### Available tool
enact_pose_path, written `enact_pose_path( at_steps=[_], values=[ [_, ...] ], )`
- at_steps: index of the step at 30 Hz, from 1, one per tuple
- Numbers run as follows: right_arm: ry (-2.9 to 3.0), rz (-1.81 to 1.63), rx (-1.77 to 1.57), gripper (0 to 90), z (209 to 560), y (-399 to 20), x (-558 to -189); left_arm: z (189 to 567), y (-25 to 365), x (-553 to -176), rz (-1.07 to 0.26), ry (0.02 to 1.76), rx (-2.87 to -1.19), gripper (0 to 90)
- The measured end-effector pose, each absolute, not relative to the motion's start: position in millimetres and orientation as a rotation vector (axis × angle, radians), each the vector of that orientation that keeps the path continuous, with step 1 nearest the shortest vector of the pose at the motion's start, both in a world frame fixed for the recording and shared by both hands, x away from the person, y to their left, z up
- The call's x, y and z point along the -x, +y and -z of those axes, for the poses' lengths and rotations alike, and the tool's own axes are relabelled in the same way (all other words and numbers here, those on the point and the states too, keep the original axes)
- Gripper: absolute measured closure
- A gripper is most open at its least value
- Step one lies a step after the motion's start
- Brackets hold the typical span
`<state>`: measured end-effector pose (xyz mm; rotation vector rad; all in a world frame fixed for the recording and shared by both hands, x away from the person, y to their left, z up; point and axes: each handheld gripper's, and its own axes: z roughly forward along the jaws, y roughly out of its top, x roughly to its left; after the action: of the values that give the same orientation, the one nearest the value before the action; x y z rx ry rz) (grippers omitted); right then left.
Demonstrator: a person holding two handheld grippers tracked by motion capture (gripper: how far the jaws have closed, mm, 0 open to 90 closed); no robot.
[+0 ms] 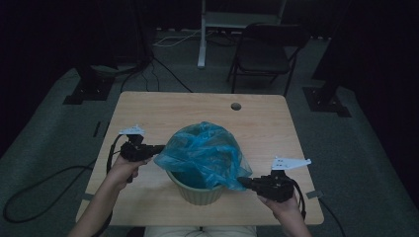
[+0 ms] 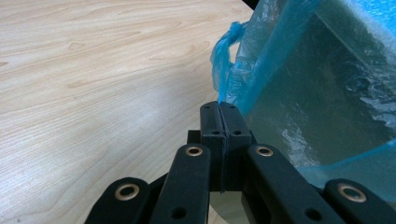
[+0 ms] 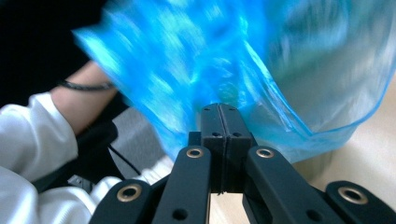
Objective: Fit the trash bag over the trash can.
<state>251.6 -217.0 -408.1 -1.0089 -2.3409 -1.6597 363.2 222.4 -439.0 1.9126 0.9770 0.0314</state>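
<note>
We see the left gripper (image 1: 159, 148) with its jaws pressed together on the left edge of the blue plastic bag (image 1: 205, 153), and the right gripper (image 1: 243, 182) likewise clamped on the bag's near right edge. The bag drapes over a pale green bin (image 1: 197, 193) standing near the front middle of the light wooden table (image 1: 148, 108). A round cable hole (image 1: 235, 106) sits toward the table's far edge. Beyond the table, on grey carpet, stand a dark folding chair (image 1: 264, 52) and a white frame (image 1: 202, 34); black cables (image 1: 29, 192) trail at left.
</note>
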Motion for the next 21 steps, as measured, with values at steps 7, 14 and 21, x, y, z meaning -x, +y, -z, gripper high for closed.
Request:
enact_pose_path(
  at_steps=[7, 14, 21],
  values=[
    [-2.342, 1.481, 1.246, 90.0, 472.6, -217.5, -274.7, 443.1, 221.2, -362.9, -0.02, 0.973, -1.902, 90.0],
    [-2.277, 1.511, 1.293, 80.2, 478.3, -221.1, -285.7, 440.9, 219.9, -360.6, -0.019, 0.959, -1.879, 90.0],
    [-2.308, 1.72, 1.221, 62.9, 416.7, -238.8, -267.5, 435.3, 222.3, -358.4, -0.035, 0.955, -1.871, 90.0]
  ],
)
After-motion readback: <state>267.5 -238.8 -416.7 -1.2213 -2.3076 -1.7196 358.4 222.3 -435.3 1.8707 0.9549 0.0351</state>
